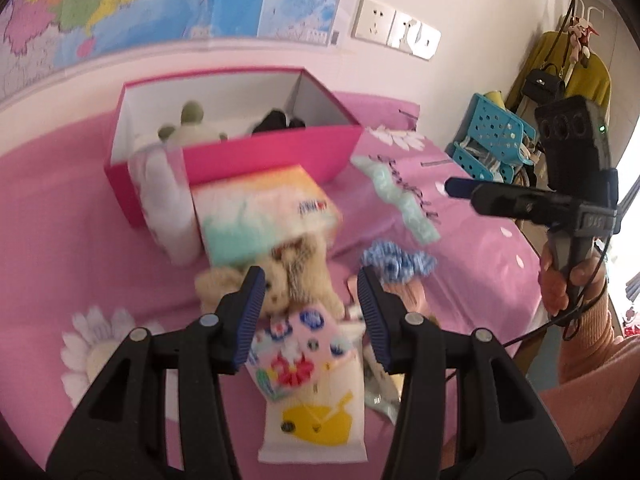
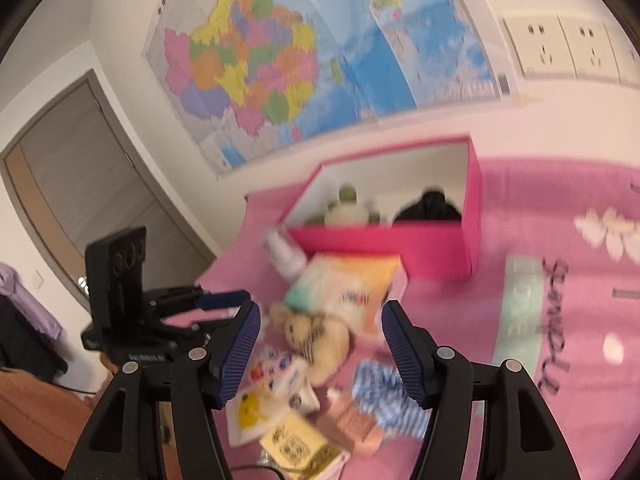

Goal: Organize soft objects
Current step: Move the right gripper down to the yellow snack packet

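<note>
Both hand-held grippers wide and empty above the pile on the bed

Left hand-held gripper [image 1: 311,316] frames the beige plush toy [image 1: 288,276] at frame centre; pinch its thick body, not the tissue pack [image 1: 264,216] above, then lift toward the pink box [image 1: 256,156] at upper left. Right hand-held gripper [image 2: 320,348] hovers

Premises are presenting as a home bedroom. A pink flowered bedsheet [image 1: 60,216] is covering the bed, a map [image 2: 280,60] is hanging on the wall, and a yellow garment [image 1: 592,76] and handbag [image 1: 542,82] are hanging nearby. A door [image 2: 80,184] is standing alongside.
</note>
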Demonstrator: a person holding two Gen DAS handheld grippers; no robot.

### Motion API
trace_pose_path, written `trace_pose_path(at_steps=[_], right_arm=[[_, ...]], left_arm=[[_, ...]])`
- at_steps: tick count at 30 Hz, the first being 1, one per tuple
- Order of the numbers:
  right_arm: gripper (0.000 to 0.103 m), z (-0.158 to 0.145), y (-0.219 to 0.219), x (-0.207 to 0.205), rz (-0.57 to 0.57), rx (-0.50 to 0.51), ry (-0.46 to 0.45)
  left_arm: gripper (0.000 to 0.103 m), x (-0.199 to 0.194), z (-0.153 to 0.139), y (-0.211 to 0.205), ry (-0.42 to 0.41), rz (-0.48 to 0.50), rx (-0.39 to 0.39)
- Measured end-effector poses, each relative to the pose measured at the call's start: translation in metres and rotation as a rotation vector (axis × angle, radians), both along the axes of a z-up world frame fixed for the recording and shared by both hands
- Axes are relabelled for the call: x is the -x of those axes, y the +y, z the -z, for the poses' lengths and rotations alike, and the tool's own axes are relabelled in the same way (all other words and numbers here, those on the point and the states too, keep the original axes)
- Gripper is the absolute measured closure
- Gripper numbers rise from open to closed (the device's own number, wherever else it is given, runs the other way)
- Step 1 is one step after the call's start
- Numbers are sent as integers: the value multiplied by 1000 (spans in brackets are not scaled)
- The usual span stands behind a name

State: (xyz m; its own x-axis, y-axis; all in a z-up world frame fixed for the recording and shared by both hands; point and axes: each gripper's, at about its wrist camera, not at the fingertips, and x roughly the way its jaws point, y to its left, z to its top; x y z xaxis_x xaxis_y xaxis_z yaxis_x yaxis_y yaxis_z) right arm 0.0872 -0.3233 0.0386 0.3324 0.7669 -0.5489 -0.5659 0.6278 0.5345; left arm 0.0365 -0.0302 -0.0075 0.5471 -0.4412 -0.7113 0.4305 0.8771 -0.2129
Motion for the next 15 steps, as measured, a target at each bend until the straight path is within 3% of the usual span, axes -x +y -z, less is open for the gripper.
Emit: trace_pose_path(at_steps=[7,15], right_arm=[[38,50,-13,15,45,27,139],[38,75,-11,44,2,38,211]], left_arm=[[53,21,21,-19,50,83,-2],[53,41,45,-49,118,196,-20]])
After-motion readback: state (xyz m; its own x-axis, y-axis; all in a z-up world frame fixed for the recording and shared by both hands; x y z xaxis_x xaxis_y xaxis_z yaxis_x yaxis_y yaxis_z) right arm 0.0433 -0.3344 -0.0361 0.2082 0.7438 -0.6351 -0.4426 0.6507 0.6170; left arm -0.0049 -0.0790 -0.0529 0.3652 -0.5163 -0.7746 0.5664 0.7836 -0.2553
